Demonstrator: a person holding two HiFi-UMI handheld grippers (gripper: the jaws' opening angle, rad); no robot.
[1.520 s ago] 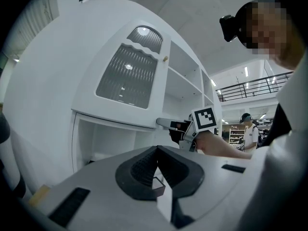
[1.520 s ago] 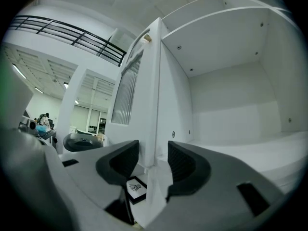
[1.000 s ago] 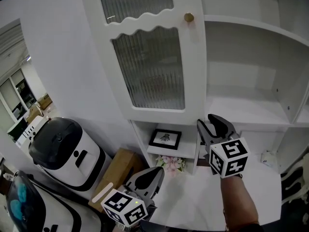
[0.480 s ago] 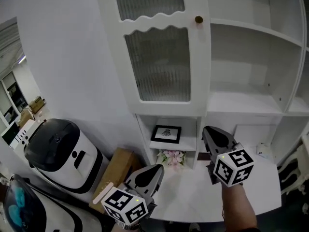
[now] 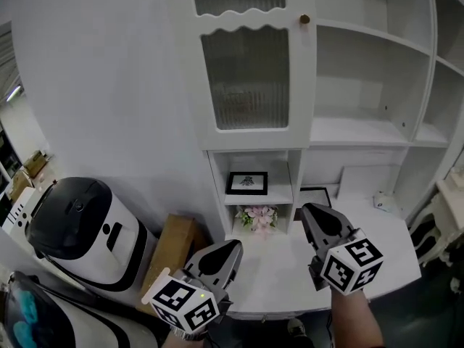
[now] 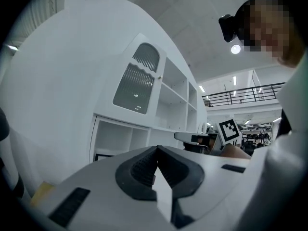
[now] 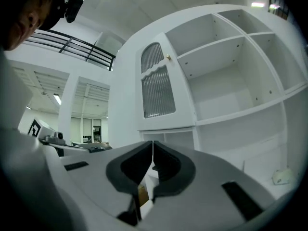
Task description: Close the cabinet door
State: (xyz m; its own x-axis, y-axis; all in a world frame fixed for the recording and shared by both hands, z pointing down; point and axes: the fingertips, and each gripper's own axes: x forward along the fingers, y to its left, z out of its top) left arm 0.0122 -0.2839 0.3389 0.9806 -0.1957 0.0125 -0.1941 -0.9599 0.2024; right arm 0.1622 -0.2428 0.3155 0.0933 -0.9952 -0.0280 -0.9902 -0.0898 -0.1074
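The white cabinet door (image 5: 246, 71) has ribbed glass panes and a small brass knob (image 5: 304, 19) at its right edge. It looks flush with the cabinet front, over the left column. In the right gripper view the cabinet door (image 7: 159, 88) also appears shut against its frame. My right gripper (image 5: 310, 212) is shut and empty, hanging low over the white desk (image 5: 290, 267), well below and away from the knob. My left gripper (image 5: 230, 249) is shut on nothing at the desk's left end. Both pairs of jaws meet at their tips, in the left gripper (image 6: 156, 148) and the right gripper (image 7: 153, 142).
Open white shelves (image 5: 370, 71) fill the cabinet's right side. Under the door, cubbies hold a framed picture (image 5: 246, 183) and pink flowers (image 5: 257, 216). A black-and-white appliance (image 5: 72, 223) and a cardboard box (image 5: 170, 249) stand on the floor at left.
The right gripper's jaws were open a second ago and are now shut on nothing. Both grippers have drawn back from the cabinet, and more of the right shelves shows.
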